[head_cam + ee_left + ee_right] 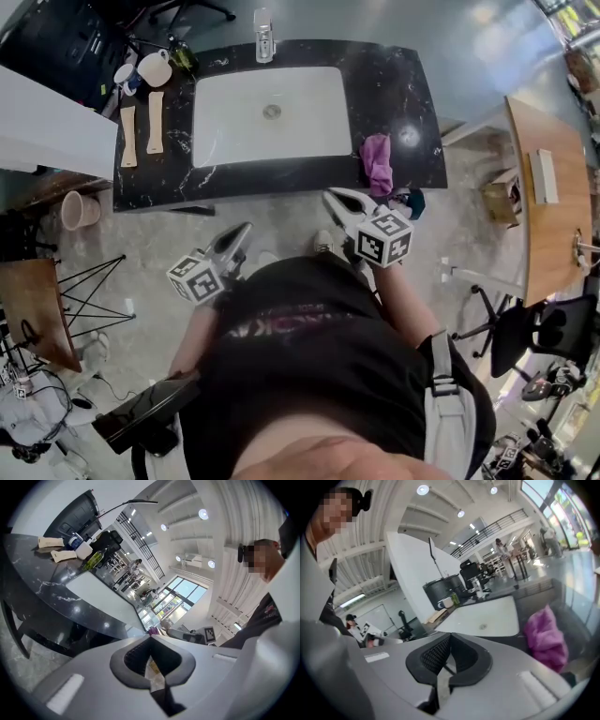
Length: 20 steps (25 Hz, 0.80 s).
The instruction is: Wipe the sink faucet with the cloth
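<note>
— Grey plastic on both sides: the right hand-held gripper is clenched on nothing, with its ribbed black pads pressed together. The left hand-held gripper is closed and empty too.

— Which one is better placed for the cloth?

— The right one, I'd say. The cloth lies just ahead of it and a little to its right, at the near right part of the desk. The left one is well apart from it.

— How does the cloth lie?

— It's a soft, crumpled purple heap, longer than it is wide. Its long side runs from the desk's front edge toward the back, just beside the sink. The near end seems to droop over that edge.

— And the faucet?

— The faucet stands upright at the middle of the sink's far rim, a short shiny column. It is across the smooth white rectangular basin from the person. The desk around it is glossy black stone with white veins.

— So what does the pick-up need?

— Probably the right jaws open first, then close across the heap's narrow side.
</note>
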Motion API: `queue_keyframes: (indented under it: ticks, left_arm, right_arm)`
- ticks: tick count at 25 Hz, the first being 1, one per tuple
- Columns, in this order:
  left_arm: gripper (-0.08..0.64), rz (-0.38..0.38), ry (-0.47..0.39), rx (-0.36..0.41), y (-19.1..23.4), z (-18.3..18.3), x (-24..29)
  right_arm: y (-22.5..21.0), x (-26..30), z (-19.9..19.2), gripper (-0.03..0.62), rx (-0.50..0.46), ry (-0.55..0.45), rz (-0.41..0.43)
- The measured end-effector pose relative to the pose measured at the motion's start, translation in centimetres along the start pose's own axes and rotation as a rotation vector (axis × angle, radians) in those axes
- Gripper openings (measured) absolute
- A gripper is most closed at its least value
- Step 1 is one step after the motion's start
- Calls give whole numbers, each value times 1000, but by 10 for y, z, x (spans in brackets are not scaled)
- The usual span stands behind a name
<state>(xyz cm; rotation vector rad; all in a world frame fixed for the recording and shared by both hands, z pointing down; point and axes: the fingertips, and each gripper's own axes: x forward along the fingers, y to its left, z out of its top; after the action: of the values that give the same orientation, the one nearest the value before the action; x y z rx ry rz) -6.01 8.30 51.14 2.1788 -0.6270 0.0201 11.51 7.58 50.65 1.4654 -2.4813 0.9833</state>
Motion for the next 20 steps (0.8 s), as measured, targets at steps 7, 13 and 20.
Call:
queue_keyframes:
  ticks: [7,13,20]
  left_arm:
    - [-8,-14,11,-9,-1,-4,-3]
    - [-8,-9,2,-15,-1,-8,-10]
    - [-8,-2,-21,-34,6,-9,-28]
  right_arm:
    - [-162,-52,17,143,-71,169,-475]
    - [-198,-35,-13,209,-126,366,-589]
    - [-208,-32,-19,198,-111,375,-644]
